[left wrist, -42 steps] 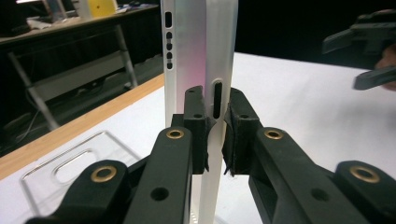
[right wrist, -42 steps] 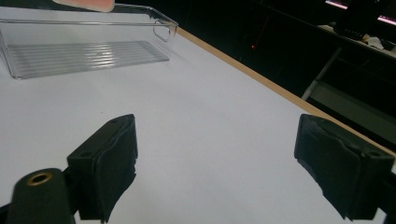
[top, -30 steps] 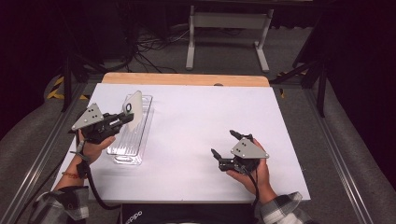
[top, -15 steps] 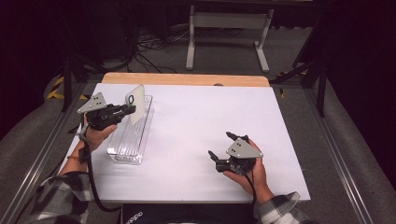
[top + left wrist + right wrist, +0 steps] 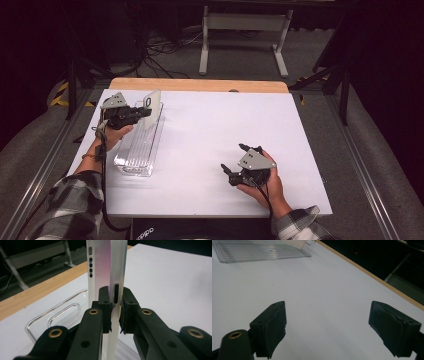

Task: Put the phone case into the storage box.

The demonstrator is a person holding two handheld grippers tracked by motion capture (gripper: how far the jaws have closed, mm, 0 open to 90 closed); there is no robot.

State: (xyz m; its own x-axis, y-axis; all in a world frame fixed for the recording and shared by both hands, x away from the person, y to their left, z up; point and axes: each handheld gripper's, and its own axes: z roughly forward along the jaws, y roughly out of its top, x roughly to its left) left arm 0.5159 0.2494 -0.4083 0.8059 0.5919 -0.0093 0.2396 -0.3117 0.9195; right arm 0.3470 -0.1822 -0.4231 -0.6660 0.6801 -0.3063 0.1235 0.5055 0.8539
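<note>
High view: white desk (image 5: pixel 210 145) carries a clear tray (image 5: pixel 140 147). Left gripper (image 5: pixel 142 112) clamps a translucent phone case (image 5: pixel 105 270) upright over it, the case's lower end cut off. Right gripper (image 5: pixel 235 165), empty, jaws apart, just narrowing.

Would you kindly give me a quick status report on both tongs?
Left tongs shut on white case, above clear tray. Right tongs open, empty, closing. Nothing in the way.

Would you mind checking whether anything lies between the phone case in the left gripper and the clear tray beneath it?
Nothing visible does: the left gripper holds the case upright over the tray's far end.
</note>
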